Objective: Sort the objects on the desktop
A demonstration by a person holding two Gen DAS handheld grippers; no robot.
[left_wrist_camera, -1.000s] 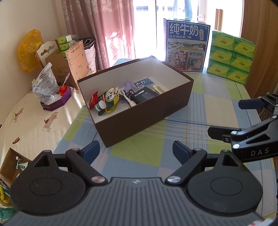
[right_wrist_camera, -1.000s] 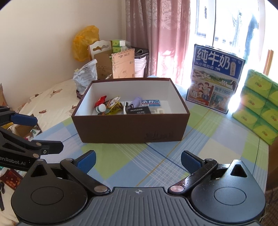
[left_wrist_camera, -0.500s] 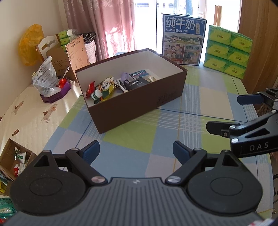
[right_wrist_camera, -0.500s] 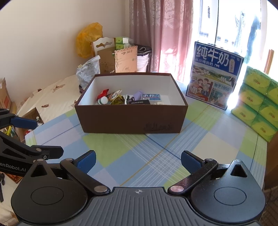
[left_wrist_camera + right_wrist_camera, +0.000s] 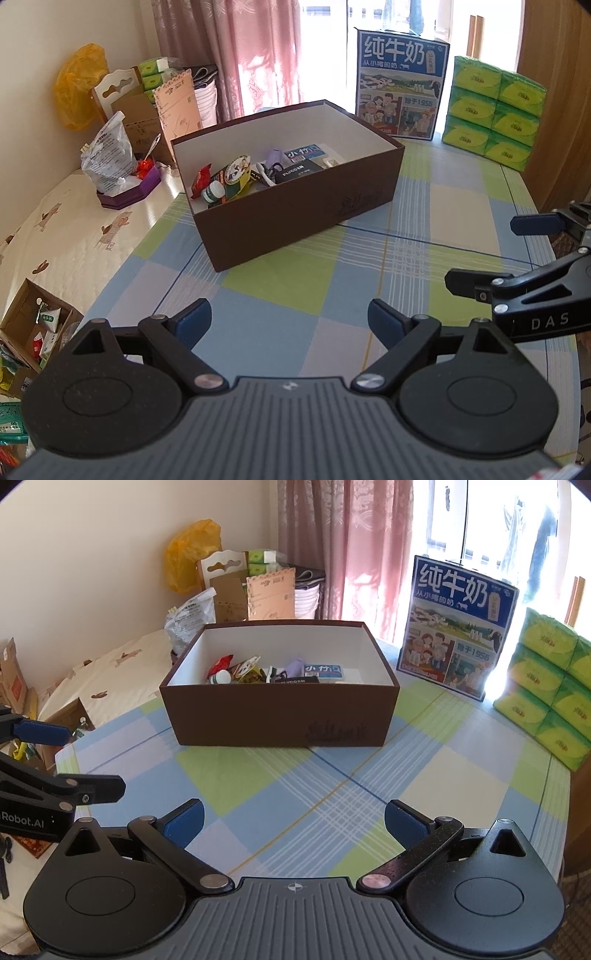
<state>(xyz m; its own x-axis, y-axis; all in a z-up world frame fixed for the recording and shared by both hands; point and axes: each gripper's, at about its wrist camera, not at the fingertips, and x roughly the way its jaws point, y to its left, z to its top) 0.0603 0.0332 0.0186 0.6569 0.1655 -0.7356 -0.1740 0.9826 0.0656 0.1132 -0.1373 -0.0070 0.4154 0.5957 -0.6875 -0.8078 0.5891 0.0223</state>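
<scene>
Left hand-held gripper [image 5: 290, 325] hovers low over the checked tabletop [image 5: 332, 273], level, fingers spread wide with nothing between them, pointing toward the brown box [image 5: 295, 218]. Right hand-held gripper [image 5: 293, 821] does the same on the other side, also spread wide and empty, well short of the box. Each gripper shows at the edge of the other's view: the right one enters the left wrist view from the right, the left one enters the right wrist view from the left, both side-on with blue pads apart. Box sits on the tabletop ahead of both, open-topped, white inside. Sorted items lie in its left part: red packet [image 5: 221, 662], small white-capped bottle [image 5: 213, 192], purple item [image 5: 295, 666], black flat box [image 5: 297, 171], blue-labelled pack [image 5: 322, 670]. Milk carton [image 5: 458, 627] and green tissue packs [image 5: 493, 110] stand behind the box.
</scene>
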